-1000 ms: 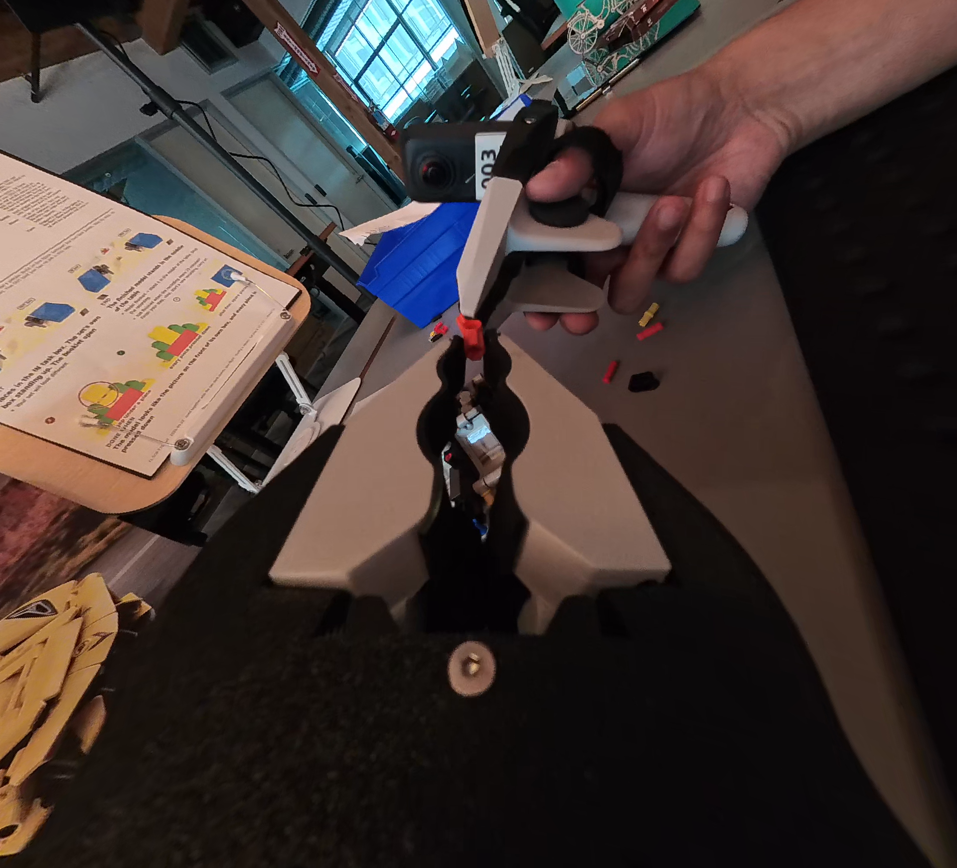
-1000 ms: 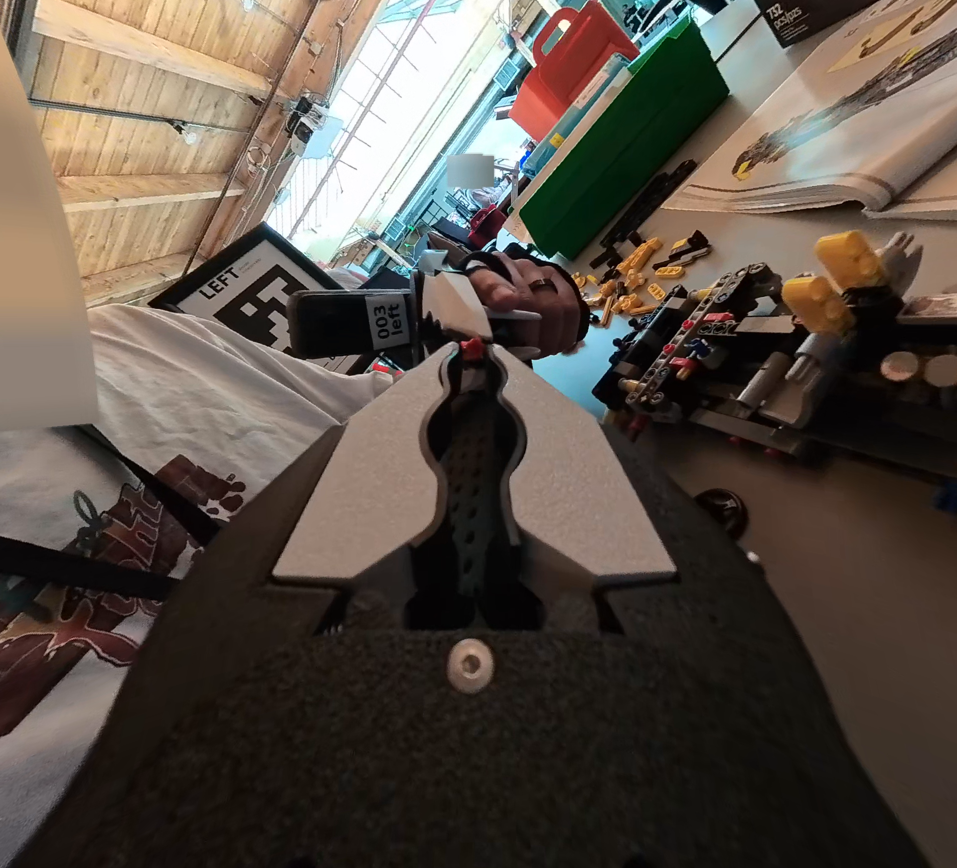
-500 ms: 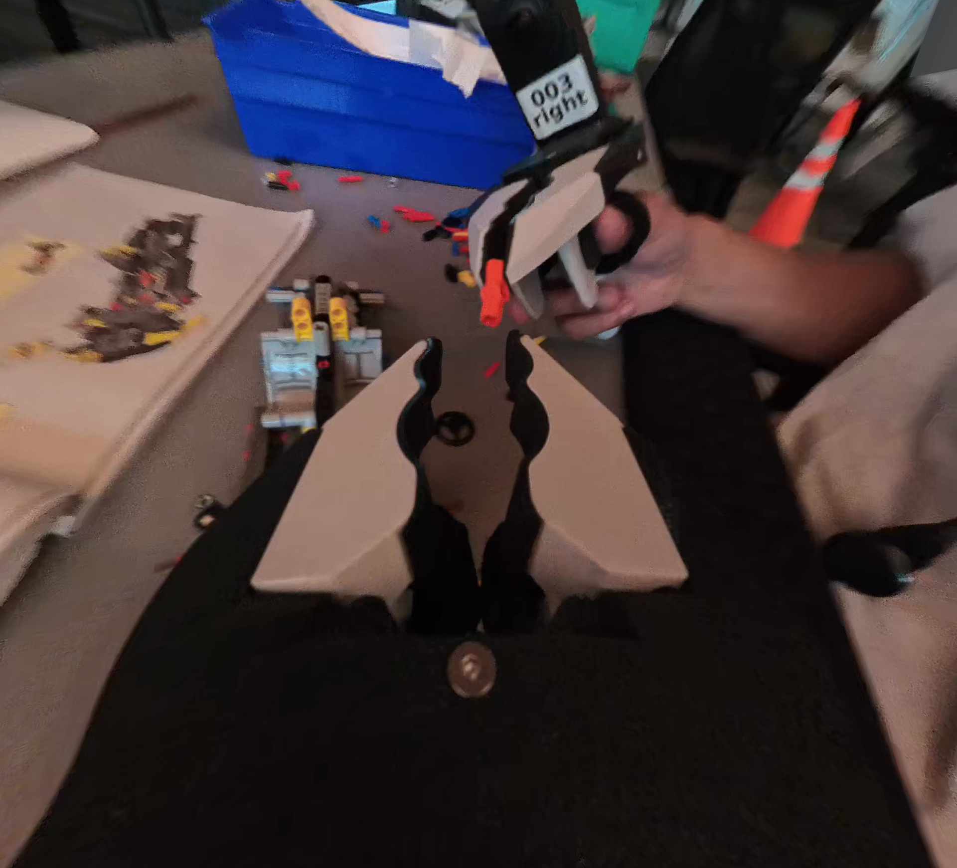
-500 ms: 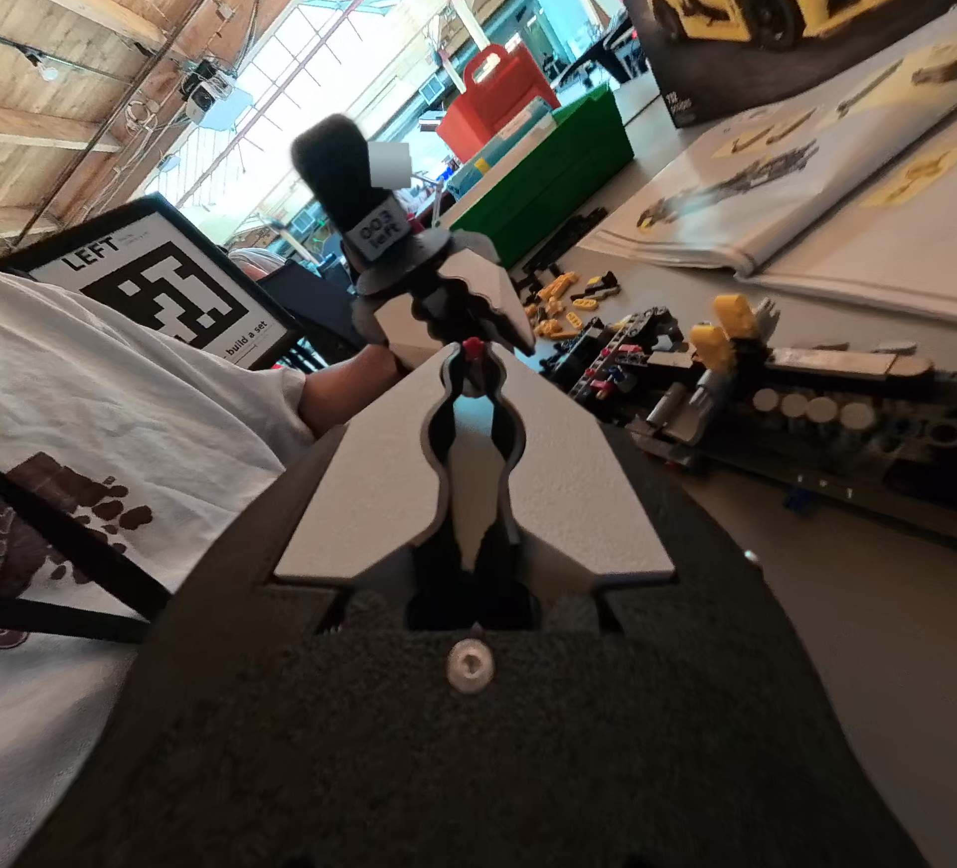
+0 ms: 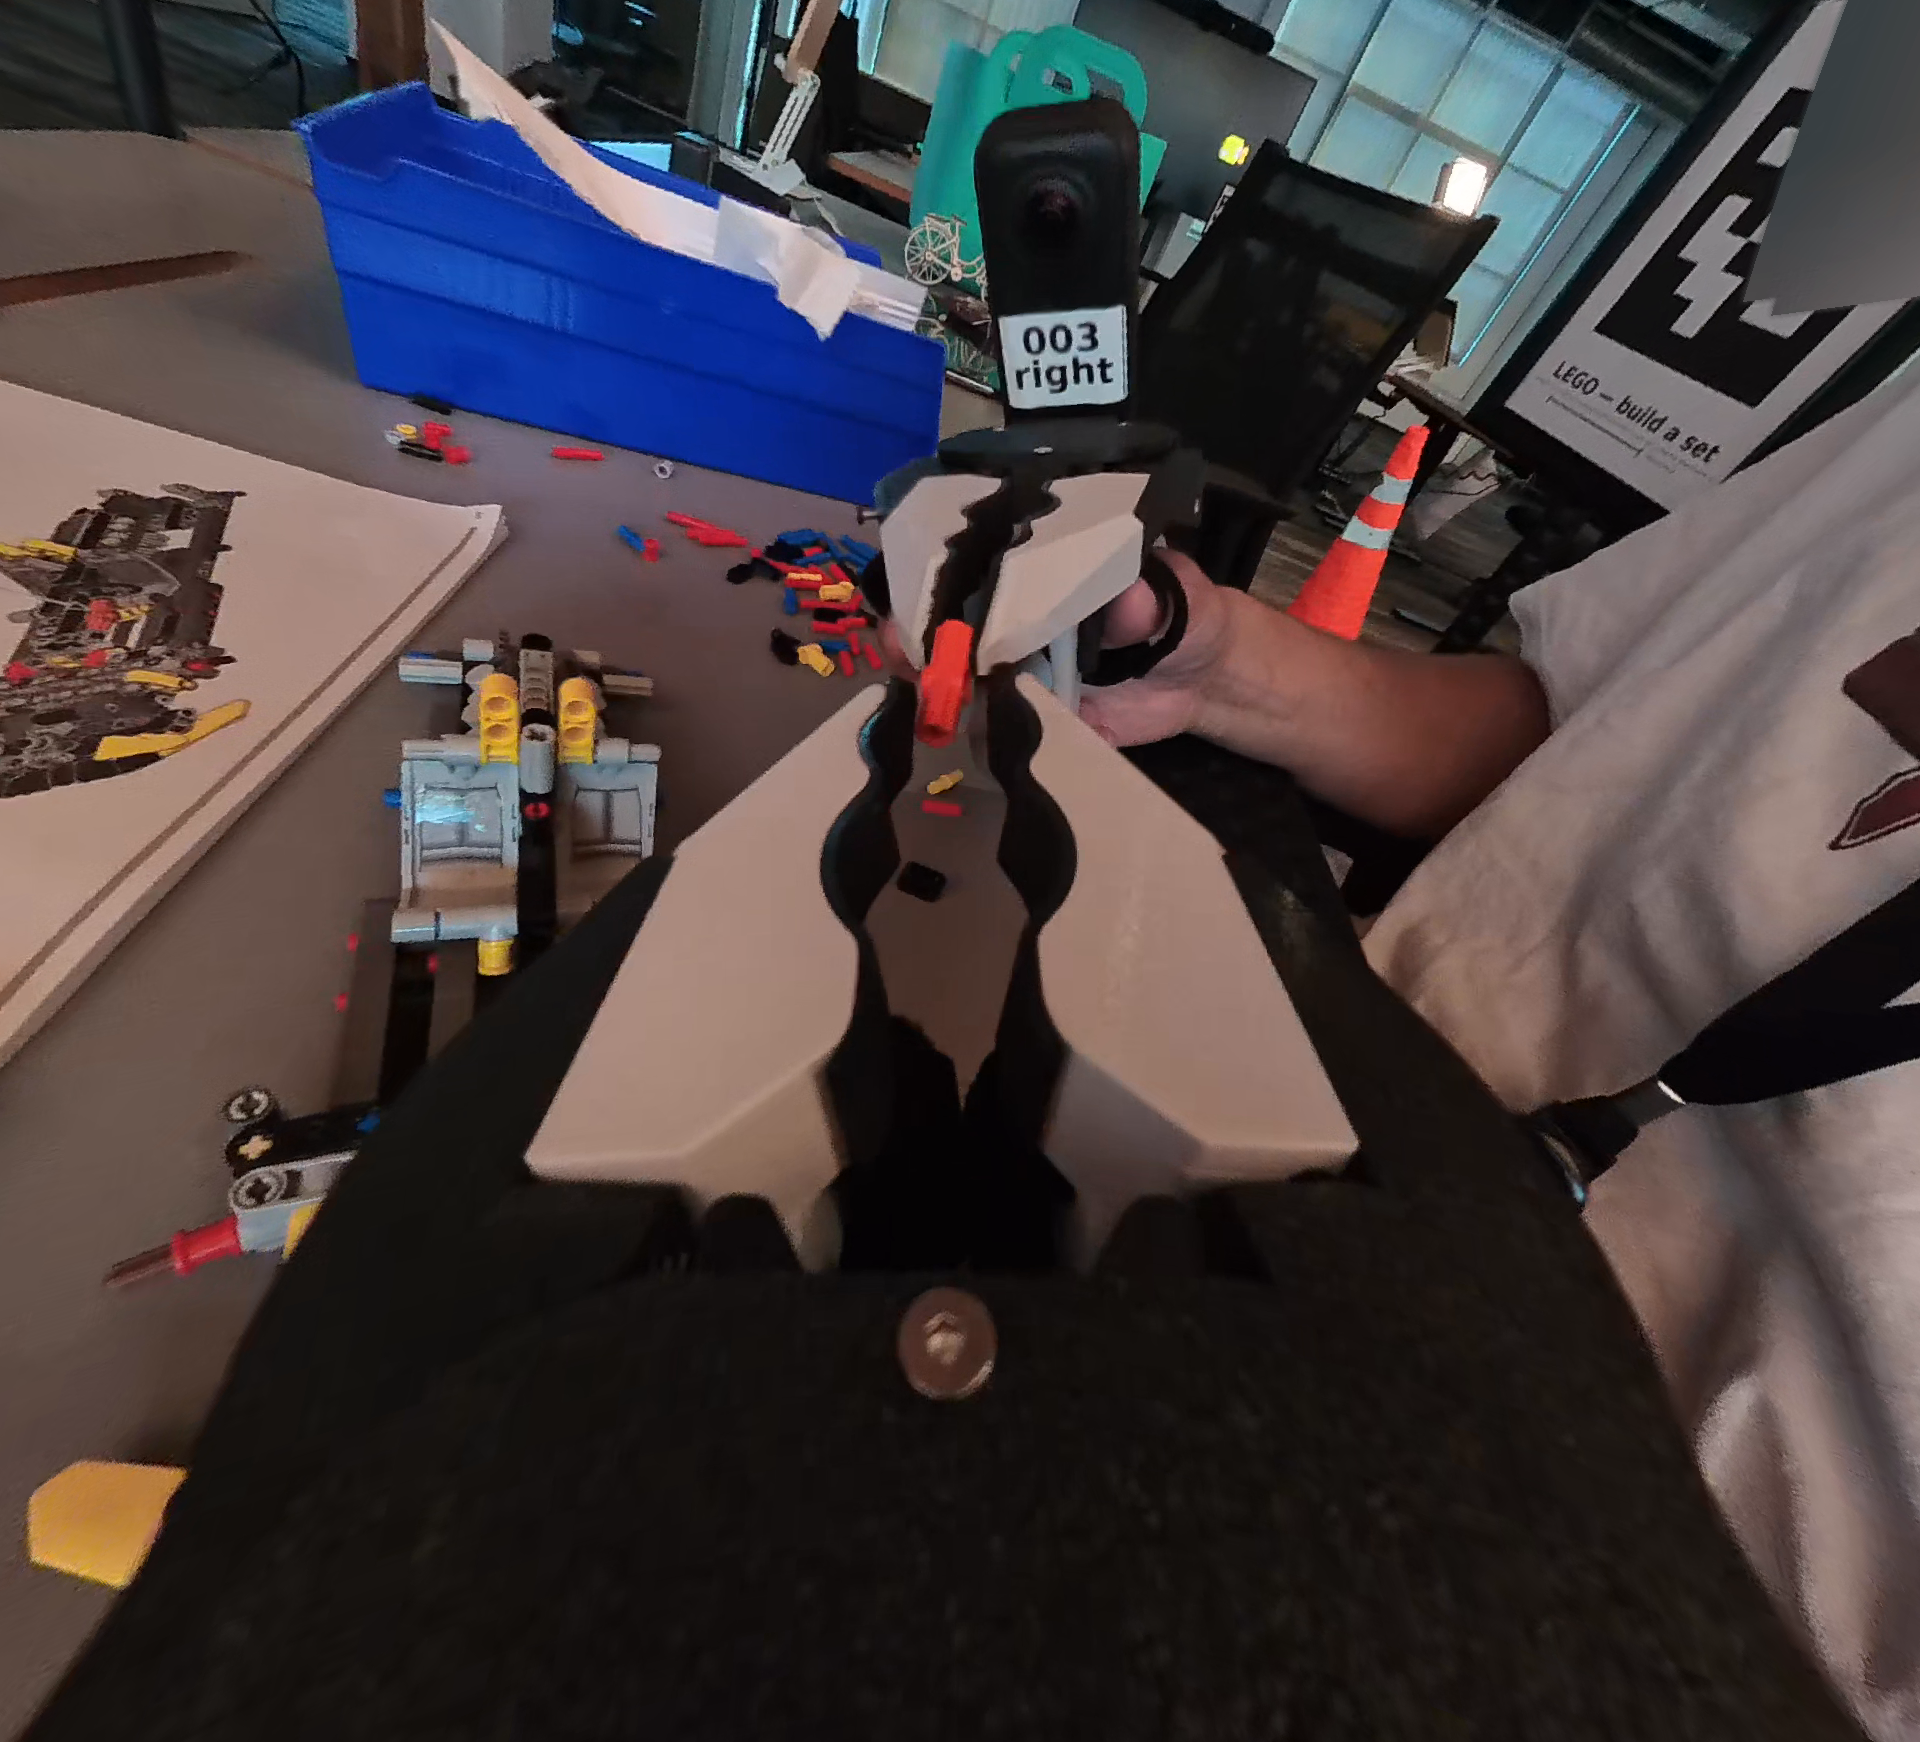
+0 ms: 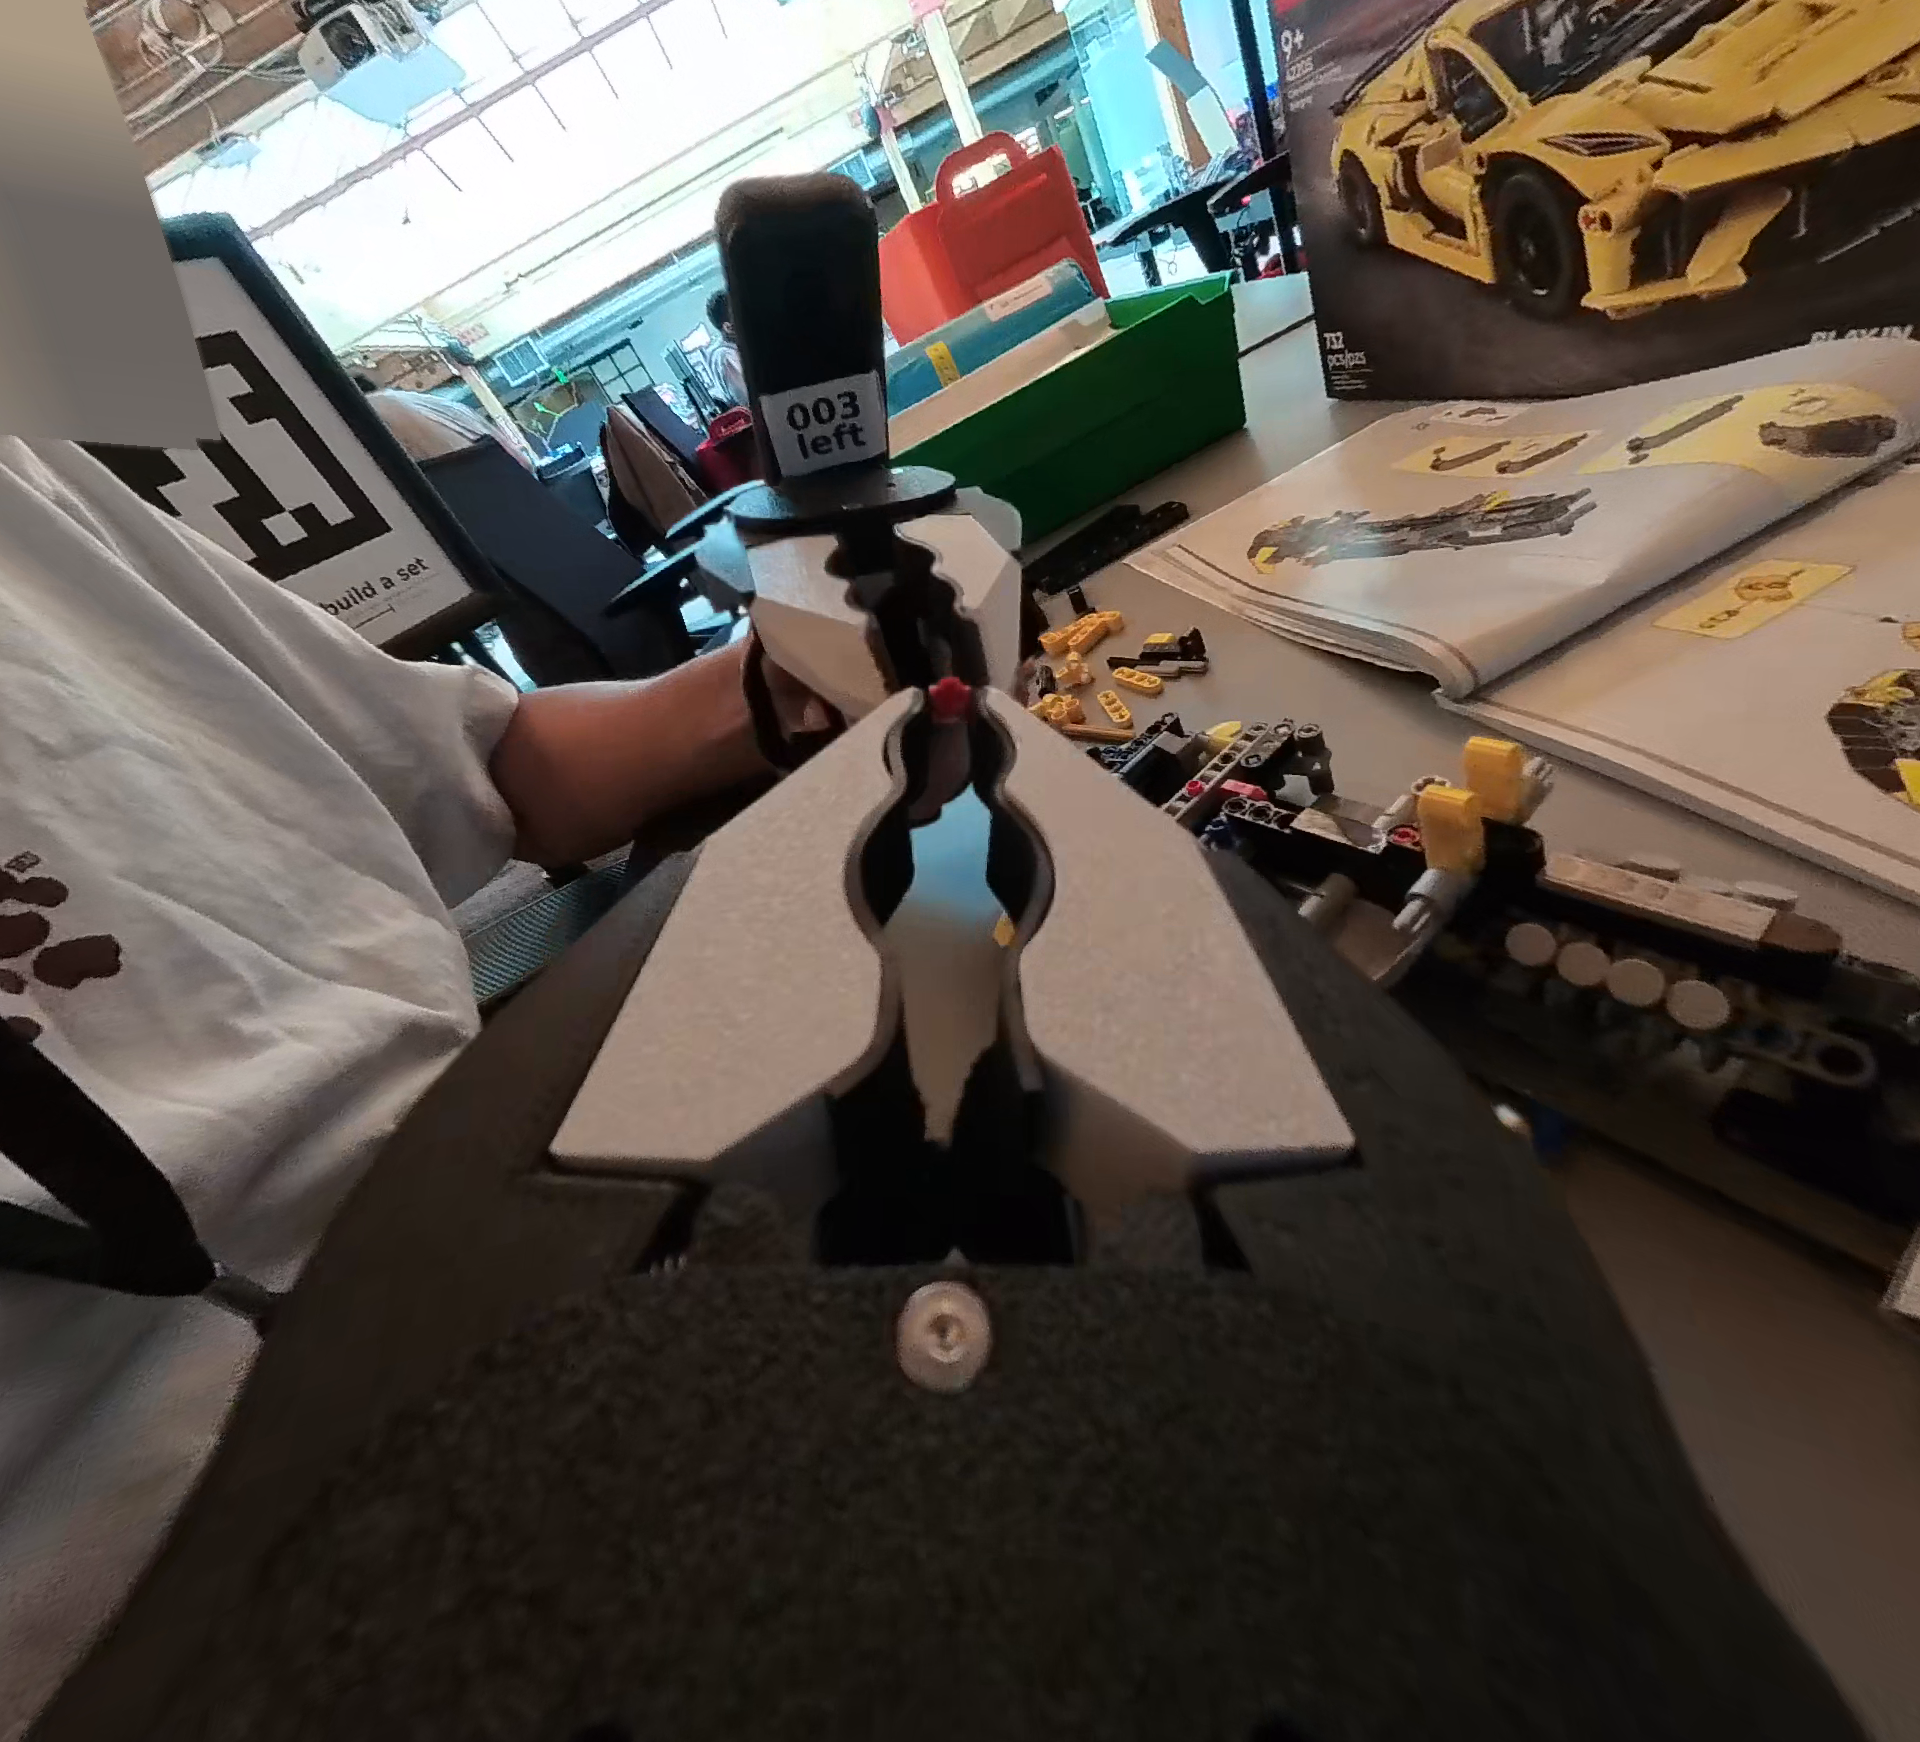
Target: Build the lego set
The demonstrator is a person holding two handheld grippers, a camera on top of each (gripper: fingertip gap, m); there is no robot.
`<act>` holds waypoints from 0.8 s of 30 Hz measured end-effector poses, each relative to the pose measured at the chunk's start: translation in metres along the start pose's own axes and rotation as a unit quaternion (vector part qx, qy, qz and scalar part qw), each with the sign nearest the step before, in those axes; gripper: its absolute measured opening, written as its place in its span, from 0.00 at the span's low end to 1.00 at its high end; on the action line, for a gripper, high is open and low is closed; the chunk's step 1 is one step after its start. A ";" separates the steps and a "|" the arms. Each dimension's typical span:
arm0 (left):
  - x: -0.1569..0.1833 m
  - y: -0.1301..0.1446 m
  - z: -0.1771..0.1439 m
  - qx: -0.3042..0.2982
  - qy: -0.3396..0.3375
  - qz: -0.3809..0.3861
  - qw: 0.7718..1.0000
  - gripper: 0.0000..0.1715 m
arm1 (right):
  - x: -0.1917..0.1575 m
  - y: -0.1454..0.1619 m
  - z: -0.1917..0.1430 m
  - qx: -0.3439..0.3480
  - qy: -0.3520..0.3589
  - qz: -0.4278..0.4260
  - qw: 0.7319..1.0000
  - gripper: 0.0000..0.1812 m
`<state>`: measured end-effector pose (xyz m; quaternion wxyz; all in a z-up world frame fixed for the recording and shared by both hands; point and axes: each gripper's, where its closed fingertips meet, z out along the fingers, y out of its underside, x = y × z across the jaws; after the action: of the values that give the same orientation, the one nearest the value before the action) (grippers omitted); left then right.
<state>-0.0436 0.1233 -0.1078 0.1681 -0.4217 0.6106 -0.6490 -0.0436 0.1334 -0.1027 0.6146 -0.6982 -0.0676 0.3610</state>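
My right gripper point(image 6: 948, 700) is shut on a small red pin point(image 6: 945, 697), held at its fingertips above the table. In the left wrist view the right gripper point(image 5: 951, 643) faces me, and the red pin point(image 5: 943, 679) sticks out of it into the gap between my left gripper's point(image 5: 951, 695) tips. My left gripper is open; its fingers stand either side of the pin without pinching it. The left gripper point(image 6: 899, 653) also shows just beyond the pin in the right wrist view. The part-built grey, black and yellow Lego car point(image 5: 520, 788) lies on the table, also in the right wrist view point(image 6: 1455, 861).
An open instruction booklet point(image 5: 208, 612) point(image 6: 1558, 549) lies beside the car. A blue bin point(image 5: 582, 342) stands behind loose red, blue and yellow pieces point(image 5: 821, 591). A green bin point(image 6: 1091, 414), the set's box point(image 6: 1610, 113) and yellow loose parts point(image 6: 1091, 653) stand farther back. A person's arm and white shirt are close by. Only a small space, under 4 cm, lies between the two pairs of fingers.
A second ago both grippers met at the red pin. The left gripper then opened and drew back while the right kept the pin. Now the two tips are together again.
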 end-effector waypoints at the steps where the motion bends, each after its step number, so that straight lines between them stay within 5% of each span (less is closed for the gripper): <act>1: 0.001 0.000 0.000 0.000 0.004 -0.003 1.000 0.06 | 0.000 0.000 0.000 0.001 -0.003 0.004 1.000 0.03; 11: 0.006 -0.019 -0.003 0.065 0.080 -0.127 0.987 0.05 | -0.008 -0.013 0.001 0.046 -0.014 -0.023 0.999 0.03; 24: 0.006 -0.034 -0.005 0.109 0.069 -0.115 0.985 0.03 | -0.010 -0.027 0.003 0.100 -0.017 -0.001 0.995 0.03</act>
<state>-0.0408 0.1283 -0.0739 0.0945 -0.4222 0.4941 -0.7541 -0.0428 0.1369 -0.0737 0.6801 -0.6271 -0.0423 0.3775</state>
